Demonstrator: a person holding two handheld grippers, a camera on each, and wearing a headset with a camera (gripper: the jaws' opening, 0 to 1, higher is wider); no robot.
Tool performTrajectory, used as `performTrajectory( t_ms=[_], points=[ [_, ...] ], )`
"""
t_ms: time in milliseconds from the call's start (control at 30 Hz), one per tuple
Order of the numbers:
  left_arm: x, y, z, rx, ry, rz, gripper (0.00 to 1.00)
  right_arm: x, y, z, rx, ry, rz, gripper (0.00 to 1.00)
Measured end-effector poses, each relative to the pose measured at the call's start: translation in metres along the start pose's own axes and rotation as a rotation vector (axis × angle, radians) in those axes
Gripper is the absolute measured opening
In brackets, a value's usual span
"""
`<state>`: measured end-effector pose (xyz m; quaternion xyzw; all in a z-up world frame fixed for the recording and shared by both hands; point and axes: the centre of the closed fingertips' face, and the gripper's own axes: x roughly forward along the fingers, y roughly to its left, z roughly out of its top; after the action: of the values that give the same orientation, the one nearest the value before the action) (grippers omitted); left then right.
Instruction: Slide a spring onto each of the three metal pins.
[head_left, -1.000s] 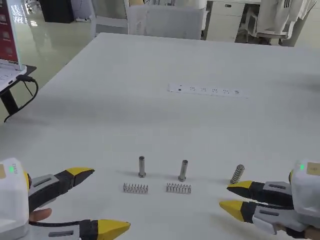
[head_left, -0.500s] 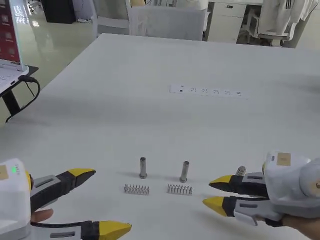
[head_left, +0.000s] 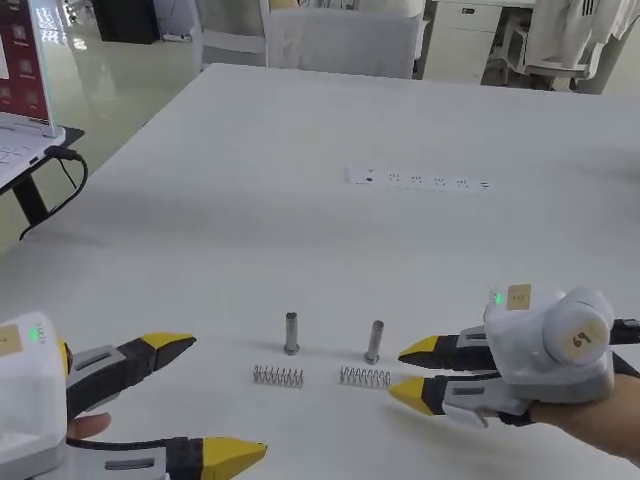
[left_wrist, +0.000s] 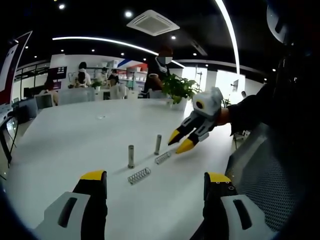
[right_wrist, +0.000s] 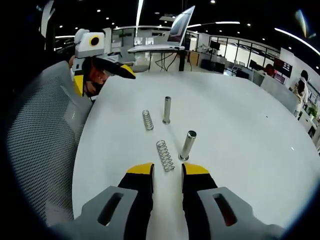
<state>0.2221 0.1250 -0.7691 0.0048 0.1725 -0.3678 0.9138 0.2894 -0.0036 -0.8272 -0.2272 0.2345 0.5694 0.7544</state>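
Note:
Two bare metal pins stand upright on the white table. In front of each lies a loose spring. My right gripper is open, with its tips just right of the right-hand spring and nothing between them. In the right gripper view that spring and its pin sit just ahead of the gripper. My left gripper is wide open and empty, near the table's front left. The left gripper view has the pins and springs.
A white power strip lies flat further back on the table. A laptop on a stand with a cable is off the left edge. Chairs stand beyond the far edge.
My right gripper has moved left, to the right-hand loose spring and pin. It now covers the third pin, which carried a spring. The left gripper has stayed put.

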Motion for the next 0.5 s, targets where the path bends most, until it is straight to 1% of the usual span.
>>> performTrajectory(
  t_ms=[100,167,267,500],
  points=[
    [0.000,0.000,-0.001,-0.001,0.001,0.001,0.76,0.005,0.001,0.001,0.001,0.007,0.010,0.19],
    [0.000,0.000,-0.001,-0.002,0.001,0.001,0.76,0.009,0.001,0.000,0.000,0.023,0.015,0.19],
    [-0.001,0.001,-0.001,-0.002,0.001,0.002,0.75,0.014,0.001,-0.002,0.002,0.026,0.017,0.18],
    [-0.001,0.001,-0.001,-0.004,-0.001,0.003,0.75,0.017,0.002,-0.007,0.007,0.042,0.025,0.17]
  ],
)
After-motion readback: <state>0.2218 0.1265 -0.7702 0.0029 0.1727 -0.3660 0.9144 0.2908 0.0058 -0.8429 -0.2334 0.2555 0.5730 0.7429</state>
